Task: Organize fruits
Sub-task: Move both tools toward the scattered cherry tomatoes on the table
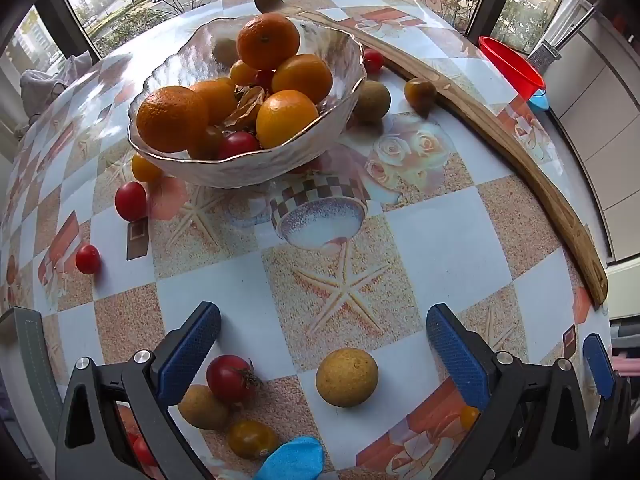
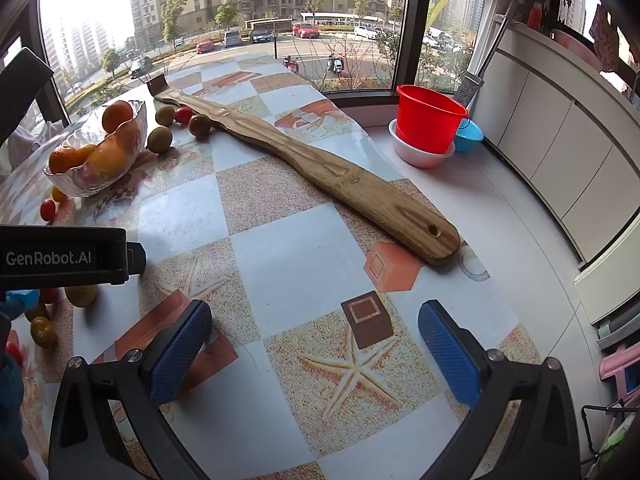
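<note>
A glass bowl (image 1: 256,160) heaped with oranges (image 1: 267,40) and small tomatoes stands on the patterned table; the right wrist view shows the bowl (image 2: 80,184) at far left. My left gripper (image 1: 323,332) hangs open above loose fruit: a tan round fruit (image 1: 346,377) lies between its fingers, and a red tomato (image 1: 230,378), a brown fruit (image 1: 203,407) and a yellow tomato (image 1: 250,439) lie by the left finger. My right gripper (image 2: 316,328) is open over bare tablecloth, nothing between its fingers. More tomatoes (image 1: 130,201) lie left of the bowl.
A long wooden board (image 2: 320,168) runs along the table's far right edge, with brown fruits (image 1: 371,101) and a red tomato (image 1: 373,60) beside it. A red bucket (image 2: 428,120) stands on the floor past the table edge. A blue-gloved hand (image 1: 294,458) shows at the bottom.
</note>
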Demonstrator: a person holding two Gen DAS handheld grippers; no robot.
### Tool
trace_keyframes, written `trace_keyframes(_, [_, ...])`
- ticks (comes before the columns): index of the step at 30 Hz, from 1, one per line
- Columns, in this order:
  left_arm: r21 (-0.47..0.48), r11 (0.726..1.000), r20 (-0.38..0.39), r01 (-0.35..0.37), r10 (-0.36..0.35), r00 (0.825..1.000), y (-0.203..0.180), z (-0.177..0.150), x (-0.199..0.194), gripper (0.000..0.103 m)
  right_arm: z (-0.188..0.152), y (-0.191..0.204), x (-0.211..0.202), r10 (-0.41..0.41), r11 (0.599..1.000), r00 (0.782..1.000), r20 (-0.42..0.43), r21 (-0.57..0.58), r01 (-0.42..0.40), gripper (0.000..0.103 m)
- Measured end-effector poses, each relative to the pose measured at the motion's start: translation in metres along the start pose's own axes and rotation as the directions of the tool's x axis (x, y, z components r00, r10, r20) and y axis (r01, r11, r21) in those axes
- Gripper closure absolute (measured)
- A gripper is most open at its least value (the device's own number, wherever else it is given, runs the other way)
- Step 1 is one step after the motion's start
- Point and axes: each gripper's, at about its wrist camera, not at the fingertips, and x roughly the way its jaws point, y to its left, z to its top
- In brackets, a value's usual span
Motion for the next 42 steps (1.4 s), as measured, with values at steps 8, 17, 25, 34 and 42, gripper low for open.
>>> trace_keyframes(8, [0.023,1.0,0.009,-0.007,0.006,1.0,0.003,-0.002,-0.007,0.0,0.015,-0.001,0.007,0.001,0.998,0.988,-0.152,-0.061,-0.01,0.0])
trace_keyframes(17, [-0.005,0.998,0.178,-0.062,0.062,0.982,0.066,-0.05,-0.082,0.0,0.022,0.017,-0.038,0.033,0.991,0.978,-0.207,-0.12,-0.059,0.0])
trace_keyframes(25, [-0.123,0.989,0.043,-0.086,0.092,0.995,0.132,-0.108,-0.084,0.0,0.014,0.047,-0.053,0.179,0.976,0.918,-0.355,-0.054,-0.211,0.0])
trace_keyframes(34, [-0.105,0.988,0.018,-0.111,0.113,0.993,0.141,-0.124,-0.073,0.0,0.01,0.062,-0.053,0.19,0.973,0.888,-0.418,-0.043,-0.228,0.0])
trace_keyframes(42, [-0.118,0.987,0.013,-0.112,0.115,0.993,0.142,-0.121,-0.073,0.0,0.009,0.06,-0.053,0.196,0.974,0.879,-0.435,-0.021,-0.227,0.0])
